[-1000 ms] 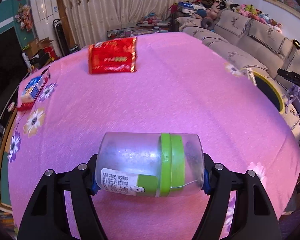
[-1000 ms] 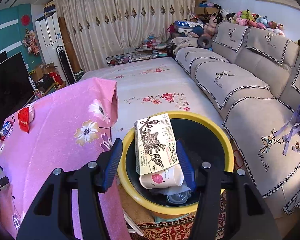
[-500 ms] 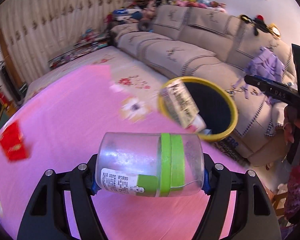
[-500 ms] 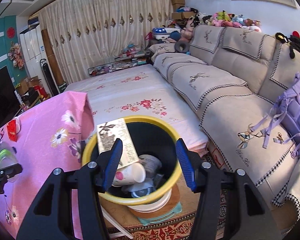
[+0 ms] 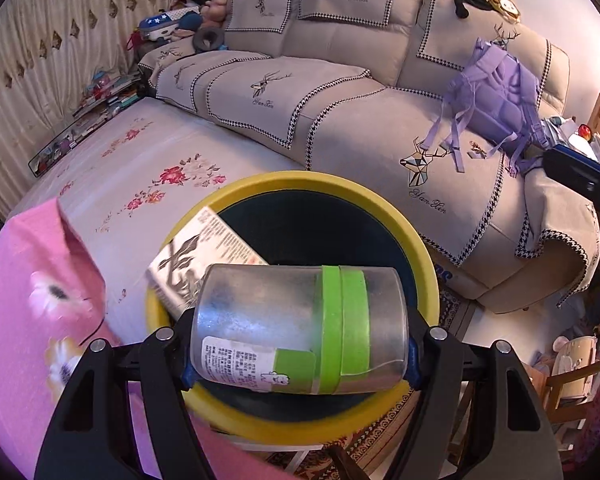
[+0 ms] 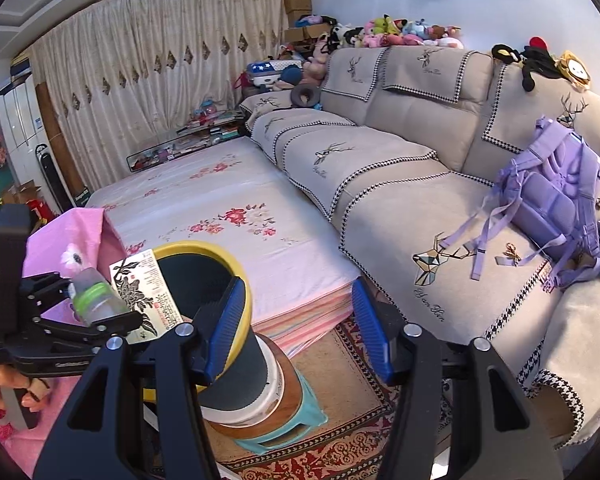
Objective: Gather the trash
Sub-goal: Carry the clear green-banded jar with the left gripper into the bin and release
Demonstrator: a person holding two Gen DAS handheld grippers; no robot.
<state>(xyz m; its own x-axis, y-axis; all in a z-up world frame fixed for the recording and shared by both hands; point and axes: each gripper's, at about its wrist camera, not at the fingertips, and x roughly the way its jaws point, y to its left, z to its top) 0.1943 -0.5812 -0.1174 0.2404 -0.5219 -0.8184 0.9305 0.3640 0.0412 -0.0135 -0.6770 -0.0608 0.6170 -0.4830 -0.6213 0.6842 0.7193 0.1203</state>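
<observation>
My left gripper (image 5: pixel 298 354) is shut on a clear plastic jar with a green band (image 5: pixel 300 326), held sideways right over the mouth of the yellow-rimmed trash bin (image 5: pixel 424 256). A printed carton (image 5: pixel 204 256) leans inside the bin at its left. In the right wrist view the left gripper (image 6: pixel 96 300) holds the jar (image 6: pixel 94 296) beside the bin (image 6: pixel 204 252) and the carton (image 6: pixel 144 292). My right gripper (image 6: pixel 298 326) is open and empty, to the right of the bin, over the rug.
The pink flowered tablecloth (image 5: pixel 32 332) edge is left of the bin. The bin stands on a stool (image 6: pixel 296 412) on a patterned rug (image 6: pixel 340 448). A low bed (image 6: pixel 228 216) and a grey sofa (image 6: pixel 412 168) with a purple backpack (image 6: pixel 556 200) lie behind.
My left gripper has carried the jar from over the pink table to above the bin. My right gripper has drawn back to the right, away from the bin, still open.
</observation>
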